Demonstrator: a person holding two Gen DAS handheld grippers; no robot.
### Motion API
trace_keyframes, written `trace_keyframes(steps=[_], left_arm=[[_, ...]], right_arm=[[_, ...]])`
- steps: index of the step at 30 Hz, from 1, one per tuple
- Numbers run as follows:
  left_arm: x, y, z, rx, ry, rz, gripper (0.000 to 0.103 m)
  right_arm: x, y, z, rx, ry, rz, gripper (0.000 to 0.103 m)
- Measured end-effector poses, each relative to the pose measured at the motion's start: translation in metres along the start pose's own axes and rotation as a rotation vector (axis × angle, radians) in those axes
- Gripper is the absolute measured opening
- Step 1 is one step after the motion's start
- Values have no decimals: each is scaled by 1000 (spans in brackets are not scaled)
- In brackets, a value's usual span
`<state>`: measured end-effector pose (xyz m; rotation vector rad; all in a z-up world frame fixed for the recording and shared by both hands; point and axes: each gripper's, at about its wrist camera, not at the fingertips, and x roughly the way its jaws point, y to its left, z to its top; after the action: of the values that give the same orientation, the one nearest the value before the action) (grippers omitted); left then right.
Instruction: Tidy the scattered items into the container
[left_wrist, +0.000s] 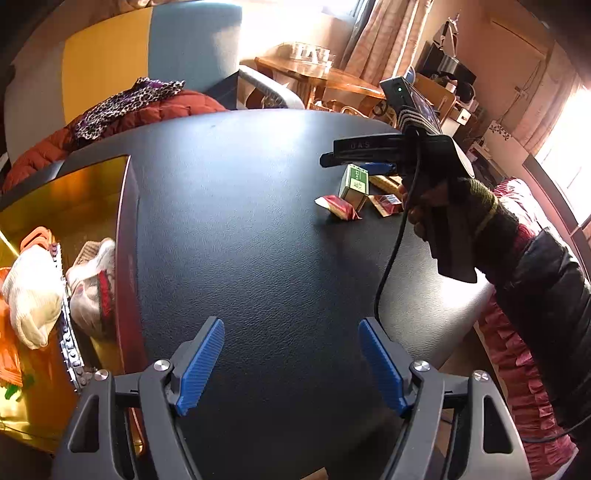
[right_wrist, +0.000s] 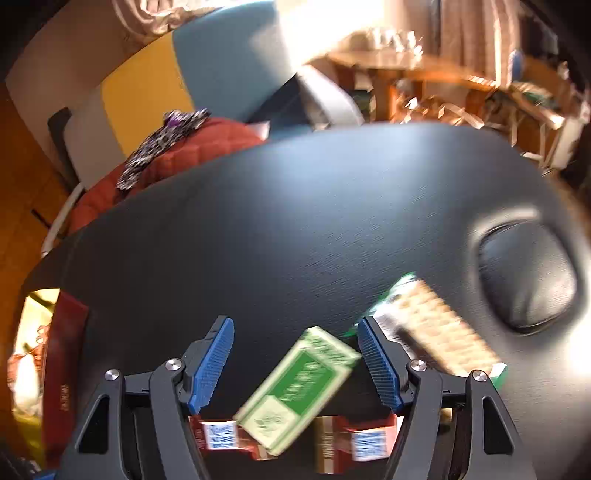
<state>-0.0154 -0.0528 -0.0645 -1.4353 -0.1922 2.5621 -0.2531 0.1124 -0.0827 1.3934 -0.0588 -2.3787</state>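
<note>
Overhead now: right gripper sits low over the black table, jaws apart, nothing between the pads. Green-and-white box lies directly under the gap, long axis diagonal, one end toward upper right near the right finger, the other toward lower left. Two red wrappers with blue labels lie below it: one at lower left, one at lower right, both partly hidden by the gripper frame. Beige cracker packet with green ends lies just outside the right finger, long axis running upper left to lower right. Right wrist view is motion-blurred; print unreadable.

Left gripper hovers over bare table, jaws wide apart, empty. From its camera the box looks propped up on end beside a red wrapper, with the person's gloved hand on the right tool's handle. Gold-lined container stands at the table's left edge, holding white knit items and a studded strip.
</note>
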Motion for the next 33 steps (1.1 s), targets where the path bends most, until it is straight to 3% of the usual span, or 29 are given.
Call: trace_keyframes(steps=[7,9,12,18,25,30,33], left_arm=[[-1,14,-2,-55,0,14,77],[-2,16,-2,-63,-2,20,77],[-2,10,1,-29,-4,32,77],[12,-13,23,107,-13,57,79],[60,-25,46,200,63,85,80],[72,-13,35,101,116,-4,73],[67,-14,19,126,108,-22,69]], right_arm=[[6,44,-40,-164,70,252,73],[-1,49,-53,-178,93,349,71],[-17,46,-72,-159,86,406,71],[-55,10,-113,7,6,353,75],[-81,-25,-141,127,-54,296,79],[-83,-20,-129,116,-65,297,81],[-82,-5,-109,60,-70,313,81]])
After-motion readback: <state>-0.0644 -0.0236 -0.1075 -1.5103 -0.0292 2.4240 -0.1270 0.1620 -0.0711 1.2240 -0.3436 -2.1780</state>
